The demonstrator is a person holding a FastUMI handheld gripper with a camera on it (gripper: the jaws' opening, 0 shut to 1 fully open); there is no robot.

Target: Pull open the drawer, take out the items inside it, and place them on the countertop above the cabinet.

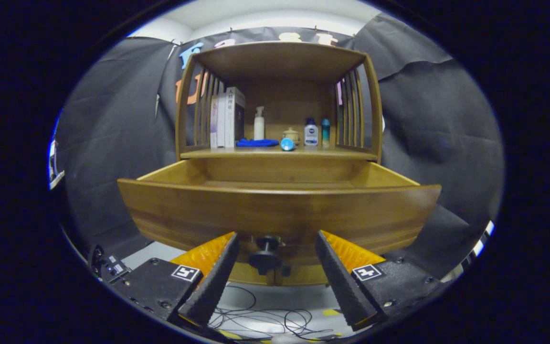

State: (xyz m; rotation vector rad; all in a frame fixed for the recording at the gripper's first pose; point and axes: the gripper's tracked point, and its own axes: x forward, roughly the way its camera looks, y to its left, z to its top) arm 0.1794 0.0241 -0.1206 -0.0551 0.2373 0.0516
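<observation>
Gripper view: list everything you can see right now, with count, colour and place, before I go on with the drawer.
Cabinet: one, brown wood, beyond the fingers.
Drawer: one, brown wood, pulled open; its inside is hidden behind its front.
Knob: one, black, on the drawer front, between the fingers.
Books: a few, white and dark, upright at the countertop's left.
Pump bottle: one, white, right of the books.
Cloth: one, blue, before the pump bottle.
Small jar: one, pale.
Round thing: one, blue, at the countertop's front edge.
Bottles: two, white and teal.
Cables: black, on the floor.
Gripper: one, black and orange, fingers apart either side of the knob.
</observation>
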